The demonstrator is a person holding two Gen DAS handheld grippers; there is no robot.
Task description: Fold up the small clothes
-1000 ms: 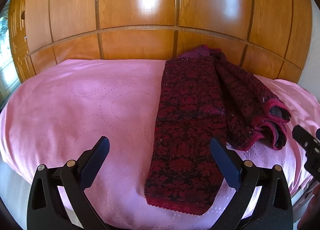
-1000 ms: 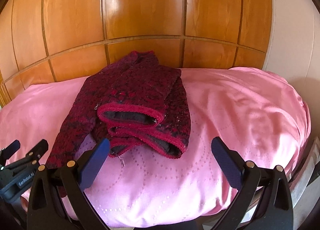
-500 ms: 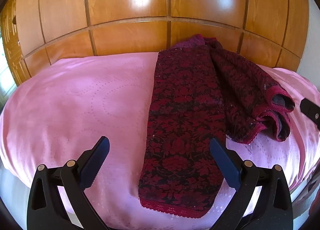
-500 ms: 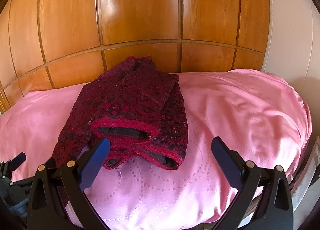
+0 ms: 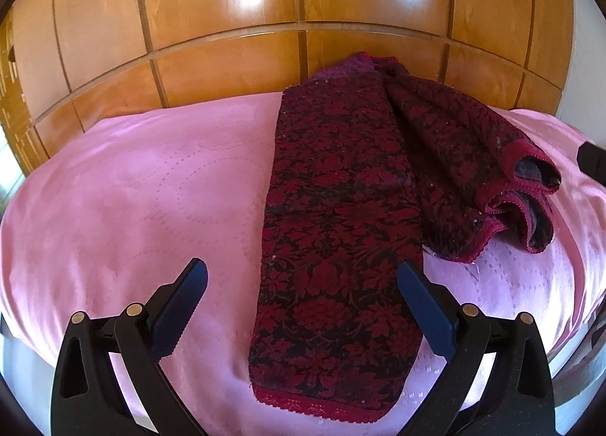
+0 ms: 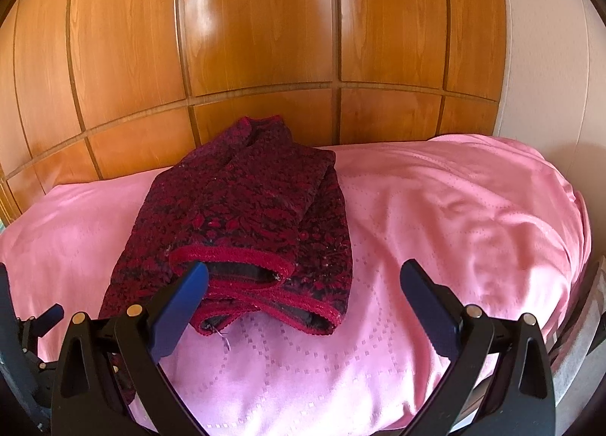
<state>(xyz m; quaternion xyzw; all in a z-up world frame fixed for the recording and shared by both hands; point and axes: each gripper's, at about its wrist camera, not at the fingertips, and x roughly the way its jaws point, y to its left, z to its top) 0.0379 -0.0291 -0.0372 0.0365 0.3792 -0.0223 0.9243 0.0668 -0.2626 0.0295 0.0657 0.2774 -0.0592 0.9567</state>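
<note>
Dark red floral-patterned knitted garment (image 5: 341,231) partly folded on pink quilted bedspread (image 5: 151,189), glossy wooden panelled wall (image 5: 227,19) behind, left gripper (image 5: 303,307) and right gripper (image 6: 303,307) both spread wide, grasping nothing

Dark garment (image 5: 341,231), black ground with deep red floral pattern, crimson trim along its hems (grey lining peeking at the cuffs). Pink bedspread (image 5: 144,201) with faint dotted circles. Glossy honey-orange wood panels (image 6: 265,38) behind, pale wall (image 6: 545,68) at right.
</note>
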